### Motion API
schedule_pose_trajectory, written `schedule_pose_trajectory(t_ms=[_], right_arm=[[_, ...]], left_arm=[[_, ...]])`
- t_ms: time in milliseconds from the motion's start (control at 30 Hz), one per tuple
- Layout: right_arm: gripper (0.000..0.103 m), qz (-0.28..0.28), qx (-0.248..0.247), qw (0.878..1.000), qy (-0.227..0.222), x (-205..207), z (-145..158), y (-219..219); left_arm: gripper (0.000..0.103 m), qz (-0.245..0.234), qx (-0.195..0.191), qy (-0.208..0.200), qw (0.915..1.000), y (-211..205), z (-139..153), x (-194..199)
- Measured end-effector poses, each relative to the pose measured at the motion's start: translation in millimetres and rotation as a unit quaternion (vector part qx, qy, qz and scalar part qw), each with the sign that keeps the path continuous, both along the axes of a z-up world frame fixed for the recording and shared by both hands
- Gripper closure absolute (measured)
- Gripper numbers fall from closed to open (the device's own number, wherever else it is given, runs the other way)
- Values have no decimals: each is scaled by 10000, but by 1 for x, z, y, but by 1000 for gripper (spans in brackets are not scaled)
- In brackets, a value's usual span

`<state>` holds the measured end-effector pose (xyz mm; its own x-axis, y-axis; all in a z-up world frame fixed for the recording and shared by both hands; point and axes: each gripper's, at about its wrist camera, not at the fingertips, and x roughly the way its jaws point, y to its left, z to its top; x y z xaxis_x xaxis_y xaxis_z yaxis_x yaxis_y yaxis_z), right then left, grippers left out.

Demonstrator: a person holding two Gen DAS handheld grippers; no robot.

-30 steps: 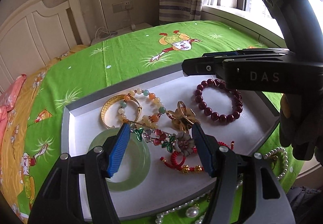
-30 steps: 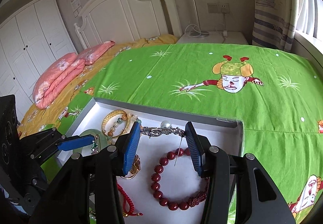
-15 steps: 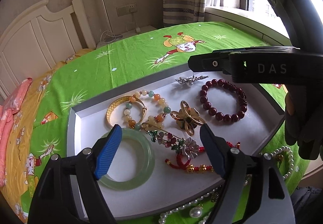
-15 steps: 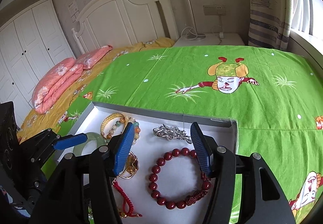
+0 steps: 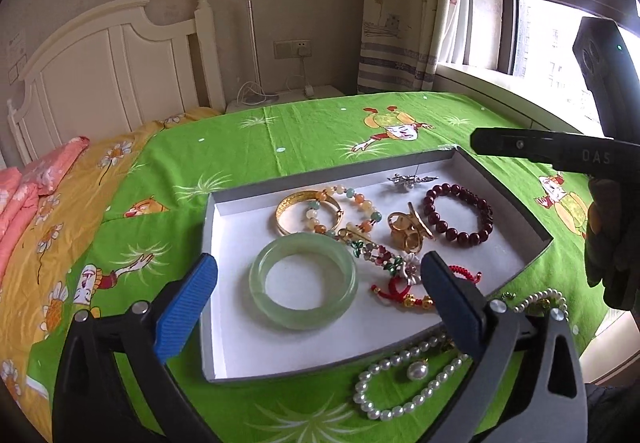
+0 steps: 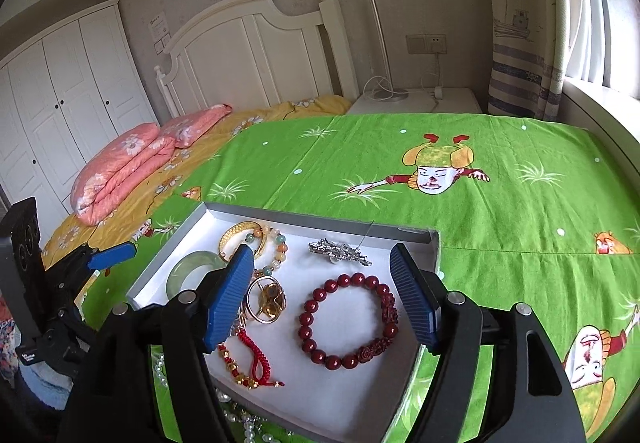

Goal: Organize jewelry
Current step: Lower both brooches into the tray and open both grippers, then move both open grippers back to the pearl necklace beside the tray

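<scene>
A white tray (image 5: pixel 232 243) (image 6: pixel 356 399) lies on the green bedspread. In it are a jade bangle (image 5: pixel 303 282) (image 6: pixel 191 267), a gold bangle (image 5: pixel 292 211), a pastel bead bracelet (image 5: pixel 360 203), a gold ring ornament (image 5: pixel 410 231) (image 6: pixel 267 301), a dark red bead bracelet (image 5: pixel 458 215) (image 6: pixel 349 321), a silver brooch (image 5: pixel 412 179) (image 6: pixel 340 252), a flower pin (image 5: pixel 384 255) and a red cord bracelet (image 5: pixel 404 289) (image 6: pixel 252 359). A pearl necklace (image 5: pixel 404 383) lies outside the tray's near edge. My left gripper (image 5: pixel 318 307) is open and empty above the near side. My right gripper (image 6: pixel 324 299) is open and empty above the red bracelet.
A white headboard (image 6: pixel 256 55), pink pillows (image 6: pixel 136 163), a bedside stand with cables (image 6: pixel 416 99) and a wardrobe (image 6: pixel 60 99) stand at the back. A curtain and window (image 5: pixel 520 3) are on the right.
The right gripper let go of the silver brooch, which now lies in the tray's far part. Both grippers have opened wider and drawn back and up from the tray.
</scene>
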<state>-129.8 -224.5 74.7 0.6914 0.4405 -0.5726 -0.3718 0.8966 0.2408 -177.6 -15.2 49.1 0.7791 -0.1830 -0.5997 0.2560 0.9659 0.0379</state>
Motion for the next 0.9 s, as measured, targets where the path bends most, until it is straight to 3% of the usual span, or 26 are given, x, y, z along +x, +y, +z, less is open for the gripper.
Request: schedule_pose_trajectory(t_ms=[100, 233, 433, 600, 733, 900], right_arm=[[25, 13, -42, 10000, -86, -22, -1, -8], [24, 70, -153, 9998, -79, -51, -13, -19], [23, 96, -356, 9991, -220, -91, -30, -28], [22, 223, -387, 9990, -102, -115, -49, -31], [22, 351, -453, 9983, 46, -124, -64, -31], [25, 449, -660, 9968, 104, -130, -71, -23]], left_arm=[[2, 312, 12, -12, 9995, 19, -8, -13], [2, 575, 217, 22, 9981, 36, -26, -25], [2, 528, -148, -82, 9985, 53, -32, -29], [2, 577, -73, -57, 9983, 58, -40, -41], [2, 773, -51, 246, 9967, 72, -60, -45], [2, 731, -120, 148, 9971, 80, -63, -50]])
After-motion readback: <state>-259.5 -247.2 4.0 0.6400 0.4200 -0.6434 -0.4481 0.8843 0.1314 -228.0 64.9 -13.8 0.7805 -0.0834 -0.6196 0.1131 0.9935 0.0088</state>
